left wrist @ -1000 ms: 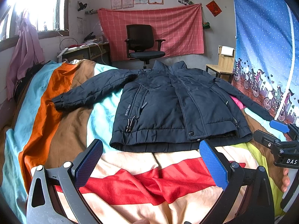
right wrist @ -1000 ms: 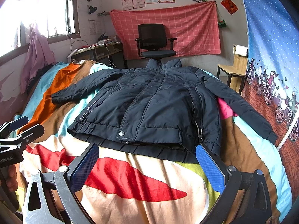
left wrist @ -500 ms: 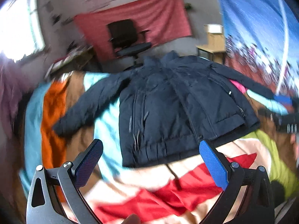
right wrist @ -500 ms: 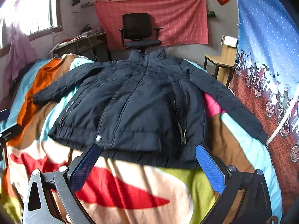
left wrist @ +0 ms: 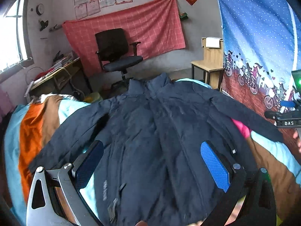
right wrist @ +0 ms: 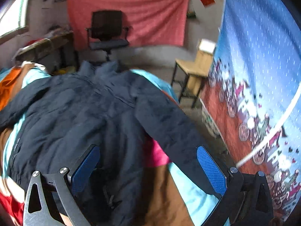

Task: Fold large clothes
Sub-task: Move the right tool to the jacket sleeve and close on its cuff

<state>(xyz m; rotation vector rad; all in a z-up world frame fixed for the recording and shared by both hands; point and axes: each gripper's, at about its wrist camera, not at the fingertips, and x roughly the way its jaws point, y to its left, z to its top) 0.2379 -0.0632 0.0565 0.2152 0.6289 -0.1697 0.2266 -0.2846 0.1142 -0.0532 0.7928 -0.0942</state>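
Observation:
A dark navy padded jacket (left wrist: 154,131) lies front up on the striped bed, collar toward the far end, both sleeves spread out. My left gripper (left wrist: 152,162) hovers open above the jacket's lower front, nothing between its blue pads. In the right wrist view the jacket (right wrist: 75,116) fills the left half, and its right sleeve (right wrist: 173,131) runs diagonally toward the bed's right side. My right gripper (right wrist: 148,163) hangs open above that sleeve and the jacket's right hem, holding nothing. In the left wrist view the right gripper's body (left wrist: 287,116) shows at the right edge.
The bed cover (left wrist: 30,124) is striped orange, brown, turquoise and red. Beyond the bed stand a black office chair (left wrist: 116,52), a cluttered desk (left wrist: 54,71) at the left and a wooden chair (left wrist: 208,64). A blue patterned curtain (left wrist: 259,47) hangs close along the right.
Both grippers moved forward over the bed, from past the jacket's hem to above the jacket. The right one swung toward the right sleeve. Both stayed open.

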